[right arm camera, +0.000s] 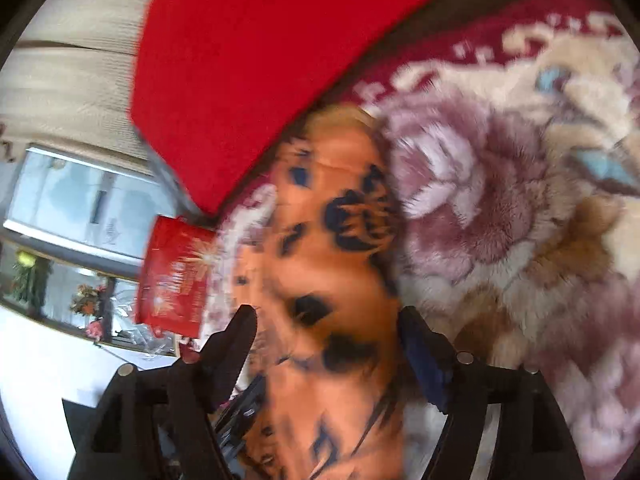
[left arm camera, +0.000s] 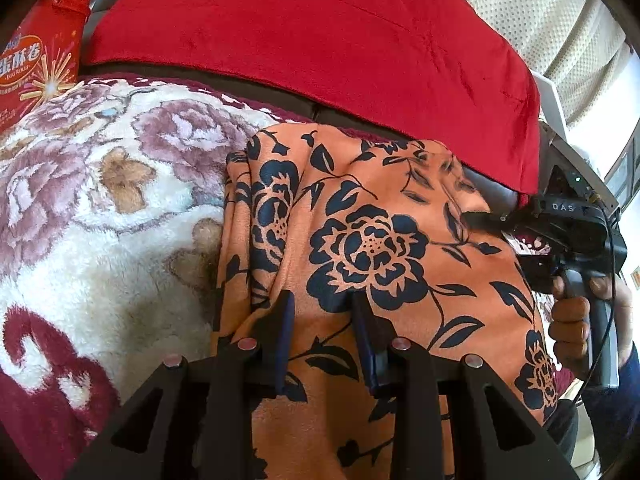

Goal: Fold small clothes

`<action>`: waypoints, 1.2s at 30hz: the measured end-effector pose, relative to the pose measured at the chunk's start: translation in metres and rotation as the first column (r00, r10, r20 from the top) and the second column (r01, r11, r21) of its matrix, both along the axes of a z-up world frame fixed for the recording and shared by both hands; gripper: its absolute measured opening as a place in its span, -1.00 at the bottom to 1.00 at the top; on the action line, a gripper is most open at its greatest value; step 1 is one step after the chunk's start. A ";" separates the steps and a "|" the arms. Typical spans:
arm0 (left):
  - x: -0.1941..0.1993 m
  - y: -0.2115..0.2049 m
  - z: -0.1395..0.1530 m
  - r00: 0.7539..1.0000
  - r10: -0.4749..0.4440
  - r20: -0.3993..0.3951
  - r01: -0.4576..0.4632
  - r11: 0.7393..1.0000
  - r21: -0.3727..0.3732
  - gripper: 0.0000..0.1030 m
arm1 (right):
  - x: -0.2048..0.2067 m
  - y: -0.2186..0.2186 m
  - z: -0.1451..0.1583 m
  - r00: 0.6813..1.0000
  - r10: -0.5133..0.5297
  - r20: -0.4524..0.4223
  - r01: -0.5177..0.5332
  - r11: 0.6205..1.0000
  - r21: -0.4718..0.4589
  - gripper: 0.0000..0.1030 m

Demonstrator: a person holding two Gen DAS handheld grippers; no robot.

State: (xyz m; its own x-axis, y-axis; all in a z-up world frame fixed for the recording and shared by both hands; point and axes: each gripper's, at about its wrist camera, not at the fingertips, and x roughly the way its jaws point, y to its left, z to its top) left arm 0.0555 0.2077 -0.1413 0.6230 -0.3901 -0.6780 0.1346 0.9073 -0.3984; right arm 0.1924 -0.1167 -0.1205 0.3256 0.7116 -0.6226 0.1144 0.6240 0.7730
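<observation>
An orange garment with dark blue flowers [left arm camera: 360, 240] lies on a fluffy floral blanket [left arm camera: 92, 208]. My left gripper [left arm camera: 324, 304] rests on the garment's near part with its fingers apart and cloth between them. My right gripper [left arm camera: 476, 216] shows at the garment's right edge in the left wrist view, held by a hand [left arm camera: 572, 320]. In the blurred right wrist view the right gripper [right arm camera: 328, 316] is open, its fingers either side of a ridge of the same garment [right arm camera: 332, 240].
A red velvet cushion [left arm camera: 320, 40] lies along the far side of the blanket. A red snack box [left arm camera: 36, 52] stands at the far left; it also shows in the right wrist view [right arm camera: 176, 276]. A window and curtain sit behind.
</observation>
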 end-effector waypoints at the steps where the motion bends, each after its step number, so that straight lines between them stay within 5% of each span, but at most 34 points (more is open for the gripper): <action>1: 0.000 0.001 0.000 1.000 -0.001 0.002 0.001 1.000 0.000 -0.39 | -0.001 0.005 0.001 1.000 0.012 -0.001 -0.012 0.999 -0.036 -0.37; 3: -0.001 0.002 0.001 1.000 0.000 0.003 0.000 1.000 -0.009 -0.40 | -0.015 0.022 0.033 0.991 0.035 0.126 -0.006 0.974 -0.225 -0.39; 5: -0.003 0.006 0.004 1.000 0.007 -0.004 -0.007 0.999 -0.047 -0.40 | -0.016 0.038 0.037 0.983 0.084 0.163 -0.020 0.933 -0.358 -0.36; 7: -0.007 0.019 0.017 1.000 0.027 -0.007 -0.028 0.989 -0.142 -0.40 | -0.010 0.025 0.022 0.995 0.027 0.099 0.002 0.961 -0.277 0.22; 9: -0.007 0.031 0.033 0.999 0.045 0.026 -0.040 0.981 -0.190 -0.38 | -0.014 0.009 0.022 0.995 -0.012 0.094 0.028 0.986 -0.167 0.47; 11: 0.009 0.039 0.043 0.998 0.053 0.018 -0.049 0.982 -0.183 -0.38 | -0.022 0.008 0.027 0.994 0.006 0.108 0.016 0.980 -0.200 0.63; 16: 0.076 0.043 0.028 0.990 -0.005 -0.144 -0.029 0.972 -0.235 -0.38 | -0.051 -0.006 0.034 0.991 0.013 0.132 0.008 0.988 -0.157 0.67; 18: 0.100 0.049 0.012 0.974 0.045 -0.220 -0.085 0.980 -0.178 -0.96 | -0.061 -0.011 0.033 0.990 0.011 0.137 0.009 0.990 -0.142 0.77; 21: 0.115 0.071 -0.022 0.933 0.064 -0.355 -0.190 0.923 -0.334 -0.95 | -0.078 -0.014 0.031 0.991 0.024 0.128 -0.007 0.991 -0.134 0.81; 25: 0.079 0.060 0.016 0.974 0.028 -0.227 -0.092 0.956 -0.279 -0.81 | -0.100 -0.039 0.032 0.990 0.044 0.130 -0.027 0.991 -0.128 0.81; 27: 0.055 0.058 0.033 0.985 0.011 -0.171 -0.056 0.964 -0.259 -0.16 | -0.106 -0.048 0.031 0.990 0.028 0.135 -0.015 0.996 -0.092 0.86; 29: 0.023 0.057 0.047 0.992 0.055 -0.110 -0.075 0.978 -0.193 0.28 | -0.111 -0.056 0.030 0.991 0.014 0.135 -0.004 0.997 -0.072 0.88; 33: -0.030 0.045 0.054 0.993 0.115 -0.040 -0.115 0.993 0.000 0.30 | -0.127 -0.064 0.030 0.991 -0.008 0.133 0.011 1.000 -0.024 0.88; 36: -0.050 0.025 0.046 0.987 0.156 -0.025 -0.150 0.974 0.172 0.30 | -0.136 -0.063 0.030 0.990 -0.005 0.140 0.006 1.000 -0.007 0.91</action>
